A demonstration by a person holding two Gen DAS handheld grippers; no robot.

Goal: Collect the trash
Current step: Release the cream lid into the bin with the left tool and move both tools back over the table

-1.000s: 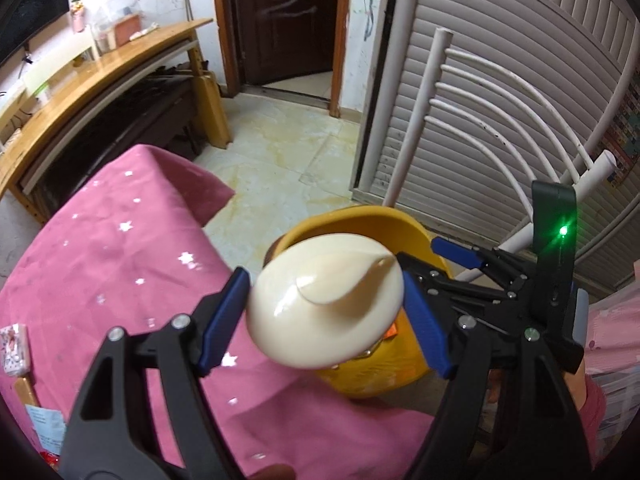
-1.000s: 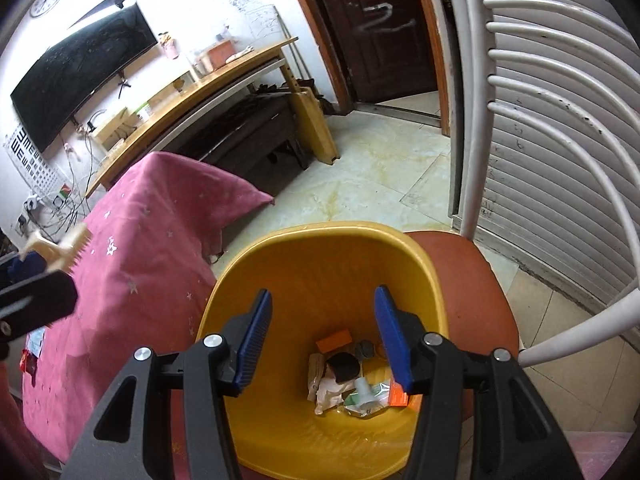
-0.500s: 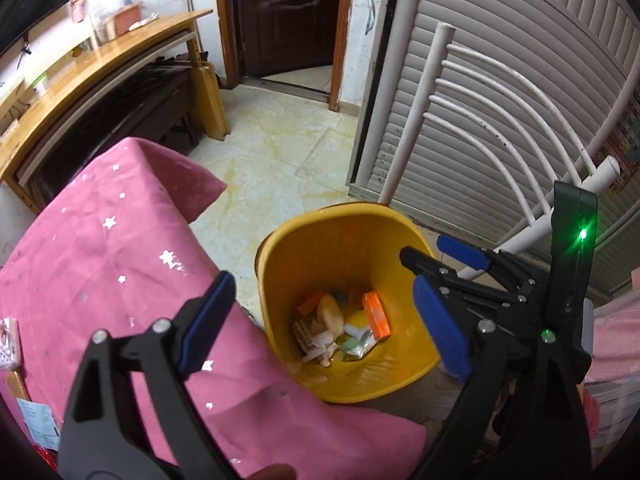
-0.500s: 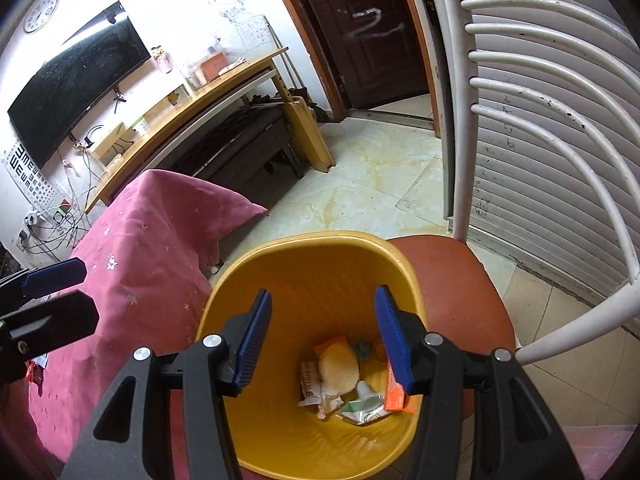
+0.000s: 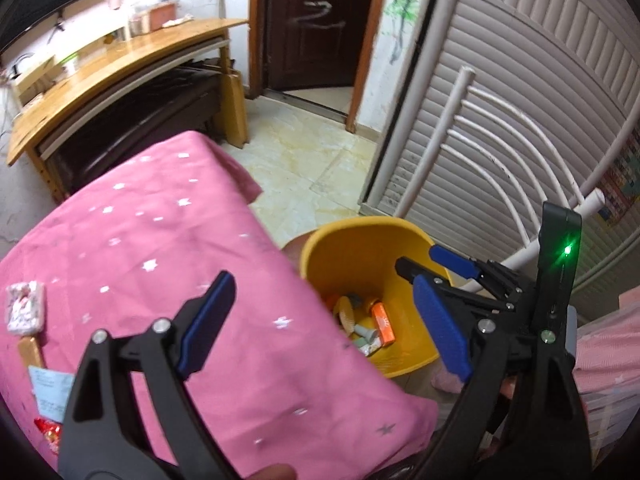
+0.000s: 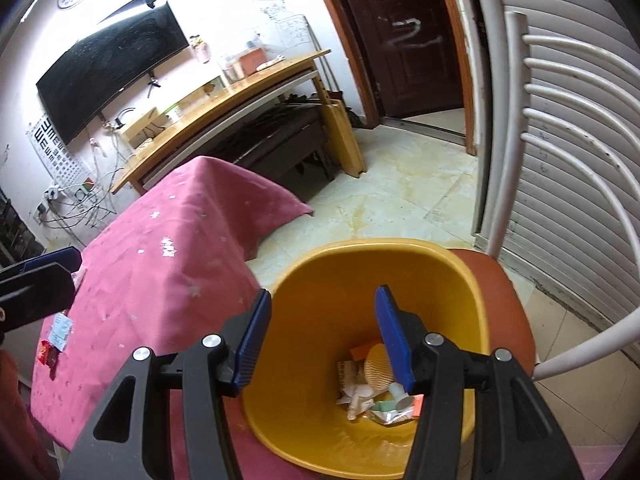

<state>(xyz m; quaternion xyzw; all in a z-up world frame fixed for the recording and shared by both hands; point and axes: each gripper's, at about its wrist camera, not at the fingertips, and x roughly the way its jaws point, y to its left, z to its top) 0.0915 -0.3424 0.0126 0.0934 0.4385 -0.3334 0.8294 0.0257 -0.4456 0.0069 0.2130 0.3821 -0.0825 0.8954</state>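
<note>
A yellow bin (image 5: 360, 248) (image 6: 380, 248) stands beside the pink star-print tablecloth (image 5: 160, 240). In it lie a cream ridged disc (image 6: 378, 364), an orange pack (image 5: 382, 322) and crumpled wrappers. My left gripper (image 5: 322, 280) is open wide and empty, over the cloth's edge by the bin; it also shows as the left gripper (image 6: 40, 276) at the picture's left edge. My right gripper (image 6: 323, 292) hangs open over the bin's mouth with nothing between its pads. On the cloth lie a pink-white packet (image 5: 24, 306), a brown stick (image 5: 30, 354), a paper slip (image 5: 50, 394) and a red wrapper (image 5: 48, 430).
The bin rests on an orange-brown chair seat (image 6: 504, 300) with a white barred back (image 6: 560, 120). Behind it is a ribbed shutter wall (image 5: 520, 80). A wooden desk (image 5: 120, 64), a dark door (image 5: 316, 20) and tiled floor (image 5: 304, 160) lie beyond the table.
The cream disc held in my left gripper a second ago now lies in the bin. The left jaws opened wider and that gripper drew back over the tablecloth. The right gripper rose slightly.
</note>
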